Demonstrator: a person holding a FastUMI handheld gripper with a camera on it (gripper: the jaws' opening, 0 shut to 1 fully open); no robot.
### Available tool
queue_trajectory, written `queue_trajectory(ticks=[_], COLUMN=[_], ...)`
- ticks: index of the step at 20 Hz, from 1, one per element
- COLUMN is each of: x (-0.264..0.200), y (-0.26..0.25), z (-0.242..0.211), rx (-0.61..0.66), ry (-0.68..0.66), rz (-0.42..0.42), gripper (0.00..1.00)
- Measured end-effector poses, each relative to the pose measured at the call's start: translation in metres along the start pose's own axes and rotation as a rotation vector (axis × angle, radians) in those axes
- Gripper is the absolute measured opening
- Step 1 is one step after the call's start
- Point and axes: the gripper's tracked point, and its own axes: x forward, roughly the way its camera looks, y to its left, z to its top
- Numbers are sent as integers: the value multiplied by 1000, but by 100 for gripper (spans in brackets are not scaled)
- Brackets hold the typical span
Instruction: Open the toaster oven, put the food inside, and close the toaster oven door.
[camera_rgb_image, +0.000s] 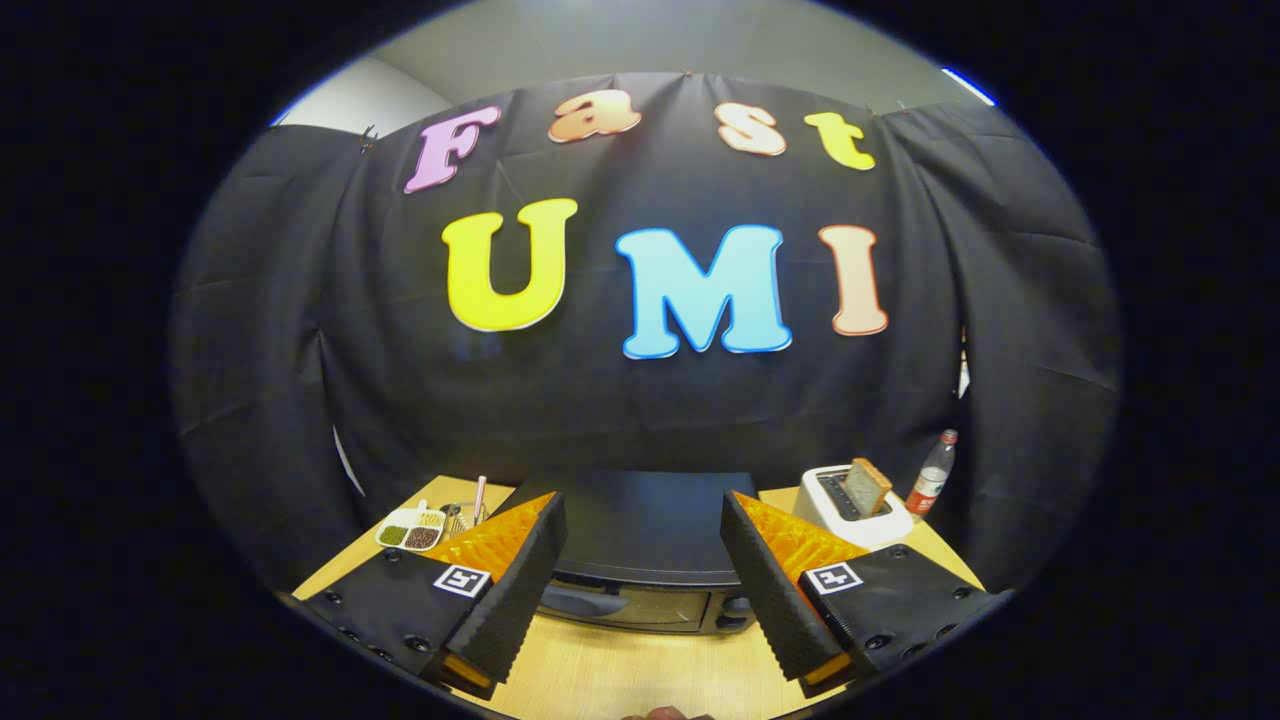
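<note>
— Holding the claw (640, 590) above the table (640, 670) with its fingers spread wide and nothing between them. That is where I have it.

— And the toaster oven?

— The toaster oven (640, 545) sits straight ahead of the claw, framed in the gap between the two fingers, and lower than them. Its door is up and shut. I can see the door handle (585, 600) running crosswise along the top of the door, toward the left finger's side of the oven, so its long axis lies side to side across my line of approach. The knobs are on the oven's right end.

— Food?

— To the right of the oven, a white toaster (855, 505) with a slice of bread (868, 486) standing in its slot, and a bottle (932, 474) just beyond that. To the left of the oven, a small dish (411, 529) of beans or grains. Whether anything is inside the oven I cannot tell; the door glass is too dark.

— So where does that leave the job?

— A shut door fits either end of it: bread waiting to go in, or something already in and the door closed again. I won't call it. If the handle is wanted, it lies forward and down, slightly left of centre.
</note>
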Motion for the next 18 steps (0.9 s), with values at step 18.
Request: queue_trajectory(ticks=[18], x=[-103], y=[-73], z=[11], rx=[52], ry=[-97], rz=[-82], gripper=[98])
